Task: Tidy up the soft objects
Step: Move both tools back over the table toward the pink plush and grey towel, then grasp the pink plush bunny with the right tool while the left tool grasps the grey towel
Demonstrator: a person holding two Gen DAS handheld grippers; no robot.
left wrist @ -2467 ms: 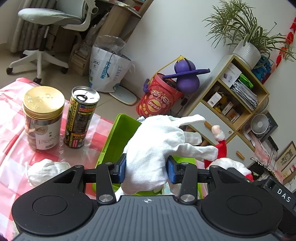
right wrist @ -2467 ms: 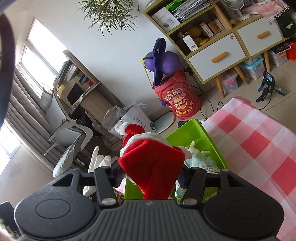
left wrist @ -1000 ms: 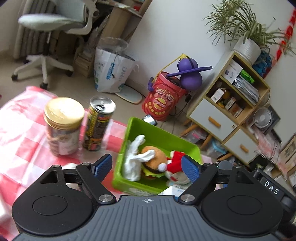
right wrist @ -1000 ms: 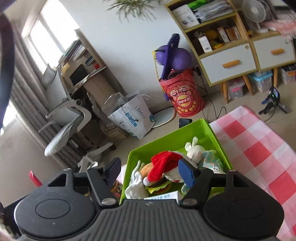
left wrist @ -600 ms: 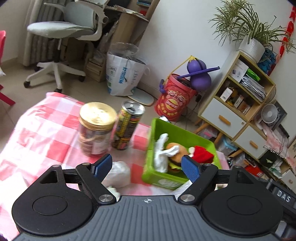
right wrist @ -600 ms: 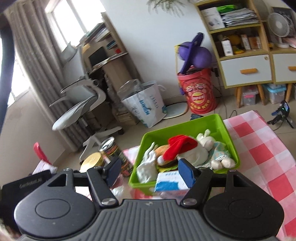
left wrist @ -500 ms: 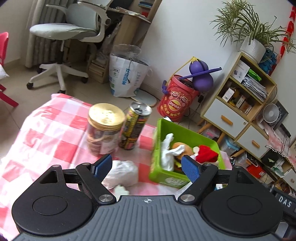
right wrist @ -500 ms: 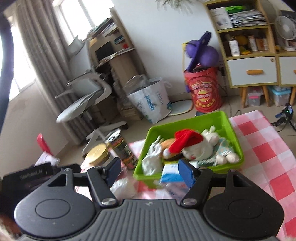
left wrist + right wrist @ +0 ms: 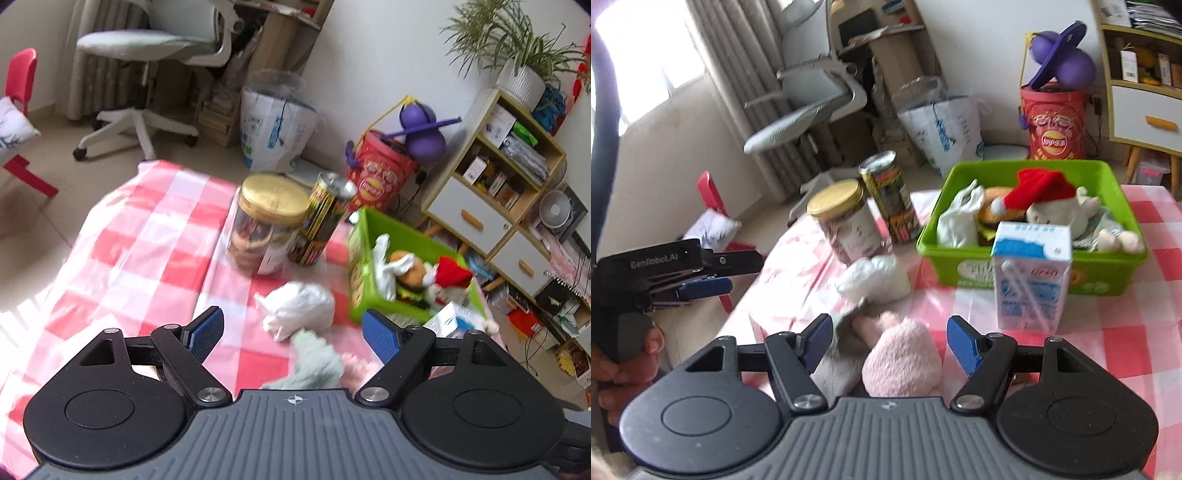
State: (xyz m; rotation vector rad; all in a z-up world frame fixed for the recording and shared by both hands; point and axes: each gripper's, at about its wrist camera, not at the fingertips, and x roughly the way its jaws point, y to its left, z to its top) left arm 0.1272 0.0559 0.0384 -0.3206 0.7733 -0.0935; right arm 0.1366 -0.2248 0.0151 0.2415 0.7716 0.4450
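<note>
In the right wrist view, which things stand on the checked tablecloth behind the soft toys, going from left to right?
Gold-lidded jar → tall can → green bin. The milk carton stands in front of the bin, overlapping it, so I leave it out.

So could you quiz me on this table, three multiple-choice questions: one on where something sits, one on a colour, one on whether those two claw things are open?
1. Where is the milk carton?
A. in front of the green bin
B. inside the bin
C. on the floor

2. What colour is the jar's lid?
A. blue
B. gold
C. black

3. How is the right gripper?
A. shut on the red hat
B. shut, empty
C. open, pink plush between its jaws

Answers: 1 A, it stands on the cloth before the bin; 2 B, the lid gleams gold; 3 C, blue pads stand apart.
</note>
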